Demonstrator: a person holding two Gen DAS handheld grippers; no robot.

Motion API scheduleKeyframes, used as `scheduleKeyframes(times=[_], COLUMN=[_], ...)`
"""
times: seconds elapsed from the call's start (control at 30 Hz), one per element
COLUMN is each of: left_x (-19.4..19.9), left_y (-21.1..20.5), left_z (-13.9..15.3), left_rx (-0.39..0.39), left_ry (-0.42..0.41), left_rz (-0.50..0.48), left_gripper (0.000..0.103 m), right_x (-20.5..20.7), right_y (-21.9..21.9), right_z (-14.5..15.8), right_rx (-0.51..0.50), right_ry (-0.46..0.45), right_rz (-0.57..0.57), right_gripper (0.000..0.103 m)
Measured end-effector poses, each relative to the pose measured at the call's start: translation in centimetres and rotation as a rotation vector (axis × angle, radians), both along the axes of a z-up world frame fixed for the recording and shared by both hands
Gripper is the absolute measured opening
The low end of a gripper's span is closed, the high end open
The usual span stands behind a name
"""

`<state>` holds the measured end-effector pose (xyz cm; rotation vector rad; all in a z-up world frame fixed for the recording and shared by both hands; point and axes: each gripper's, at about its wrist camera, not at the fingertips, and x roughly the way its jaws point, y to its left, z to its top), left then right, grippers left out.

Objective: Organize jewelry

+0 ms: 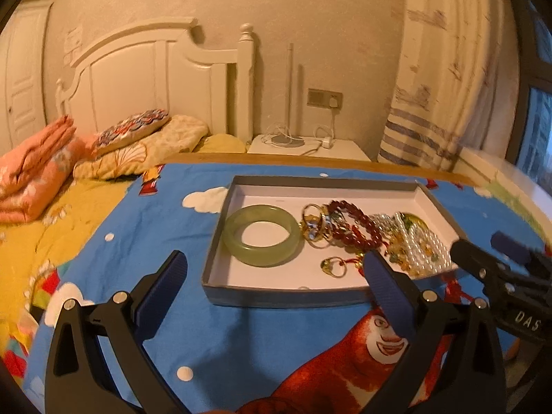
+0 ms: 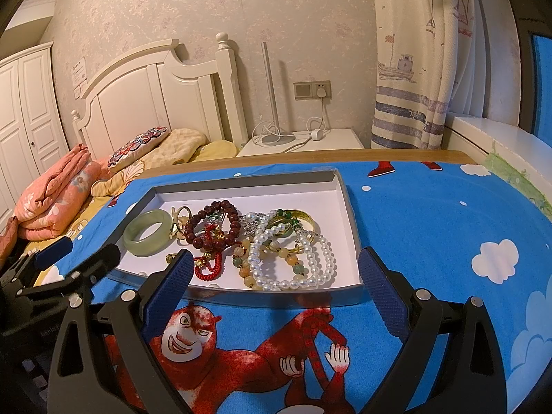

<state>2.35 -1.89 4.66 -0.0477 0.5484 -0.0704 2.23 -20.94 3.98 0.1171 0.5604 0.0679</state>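
Note:
A shallow grey tray [image 1: 276, 297] [image 2: 276, 297] with a white floor lies on the blue cartoon cloth. At its left end rests a green jade bangle [image 1: 231, 238] [image 2: 145, 249]. Beside it are gold rings [image 1: 314, 227], a dark red bead bracelet [image 1: 358, 224] [image 2: 193, 232], a red cord charm [image 2: 207, 269], a gold bangle with green beads [image 2: 297, 216] and pearl bracelets [image 1: 429, 252] [image 2: 324, 245], all tangled. My left gripper [image 1: 276, 276] [image 2: 79, 252] stands open before the tray's near left wall. The right gripper [image 2: 276, 272] [image 1: 490, 246] is open at the near right wall. Neither holds anything.
The blue cloth [image 2: 431, 227] covers a table with a wooden far edge [image 2: 310, 154]. Behind are a bed with folded orange quilts [image 1: 34, 169], a pillow [image 2: 138, 146], a white nightstand [image 2: 303, 141] with a lamp base and cables, a curtain [image 2: 414, 69] and a windowsill [image 2: 500, 134].

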Motion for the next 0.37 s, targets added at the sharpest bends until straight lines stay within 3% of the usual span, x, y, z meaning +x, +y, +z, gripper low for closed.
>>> scheduleKeyframes(times=[0.13,0.23,0.37], left_x=[1.1,1.3,0.0], left_y=[1.2,1.8,2.8], left_z=[-0.2,-1.3,-3.1], left_rx=[-0.015,0.040,0.123], left_ry=[0.105,0.273,0.343], left_rz=[0.017,0.001,0.013], left_gripper=[0.101,0.101,0.101], right_x=[0.1,-0.5,-2.2], right_y=[-0.5,-0.1,1.6], right_z=[-0.3,-0.6,-2.1], right_rx=[0.029,0.016,-0.080], right_ry=[0.048,0.167,0.295], right_rz=[0.008,0.047,0.103], right_gripper=[0.092,0.092,0.092])
